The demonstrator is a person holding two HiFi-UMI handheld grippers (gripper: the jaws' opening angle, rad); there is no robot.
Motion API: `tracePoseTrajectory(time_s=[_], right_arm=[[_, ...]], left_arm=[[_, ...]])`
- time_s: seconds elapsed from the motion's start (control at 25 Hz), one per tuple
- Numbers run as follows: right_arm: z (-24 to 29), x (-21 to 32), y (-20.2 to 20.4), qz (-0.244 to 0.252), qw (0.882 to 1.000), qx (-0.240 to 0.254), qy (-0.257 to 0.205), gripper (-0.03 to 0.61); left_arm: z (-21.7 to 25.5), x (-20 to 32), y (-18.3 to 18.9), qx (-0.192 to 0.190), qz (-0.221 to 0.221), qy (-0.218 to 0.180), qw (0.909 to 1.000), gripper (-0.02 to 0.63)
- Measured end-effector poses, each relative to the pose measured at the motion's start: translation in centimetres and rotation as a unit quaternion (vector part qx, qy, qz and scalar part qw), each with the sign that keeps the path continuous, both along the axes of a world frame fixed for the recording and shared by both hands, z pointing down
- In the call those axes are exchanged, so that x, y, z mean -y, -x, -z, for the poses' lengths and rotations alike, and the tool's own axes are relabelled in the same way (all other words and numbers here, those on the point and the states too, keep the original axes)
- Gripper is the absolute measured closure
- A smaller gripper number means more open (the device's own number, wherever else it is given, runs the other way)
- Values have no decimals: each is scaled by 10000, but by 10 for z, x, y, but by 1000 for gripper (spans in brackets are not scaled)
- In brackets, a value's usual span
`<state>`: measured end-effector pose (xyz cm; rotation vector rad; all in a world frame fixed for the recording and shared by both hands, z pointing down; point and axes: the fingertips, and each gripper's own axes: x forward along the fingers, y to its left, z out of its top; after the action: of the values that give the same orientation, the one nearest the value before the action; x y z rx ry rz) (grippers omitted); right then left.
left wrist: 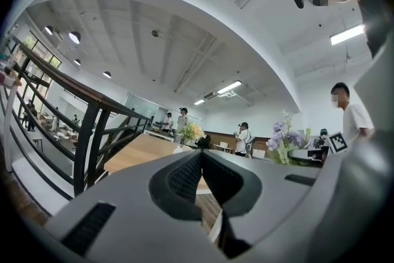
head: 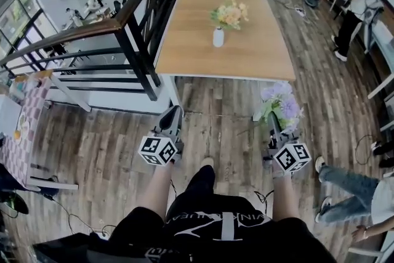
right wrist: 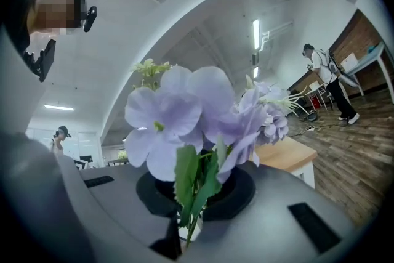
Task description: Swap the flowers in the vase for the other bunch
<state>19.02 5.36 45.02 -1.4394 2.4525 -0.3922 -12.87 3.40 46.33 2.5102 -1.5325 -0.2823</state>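
left tongs point(head: 173, 113): jaws pressed together, empty | right tongs point(head: 273, 121): clamped on the stems of the pale purple artificial flower bunch point(right wrist: 184, 114), blooms upright | small white vase point(head: 218, 37) holds the yellow-orange flower bunch point(head: 230, 13), mid light wooden table point(head: 258, 52), well ahead of both tongs

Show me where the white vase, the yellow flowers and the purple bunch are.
white vase point(head: 218, 38), head view, middle of its body.
yellow flowers point(head: 231, 14), head view, centre of the blooms.
purple bunch point(right wrist: 165, 113), right gripper view, large front petal.
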Motion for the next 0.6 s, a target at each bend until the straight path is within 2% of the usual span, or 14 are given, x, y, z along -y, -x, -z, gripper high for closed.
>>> tracePoseTrajectory(time_s=[0.6], right_arm=[[12,125,-4,-216,9997,-46,44,531]], left_arm=[[10,150,-19,-104,-388,-23,9992,603]])
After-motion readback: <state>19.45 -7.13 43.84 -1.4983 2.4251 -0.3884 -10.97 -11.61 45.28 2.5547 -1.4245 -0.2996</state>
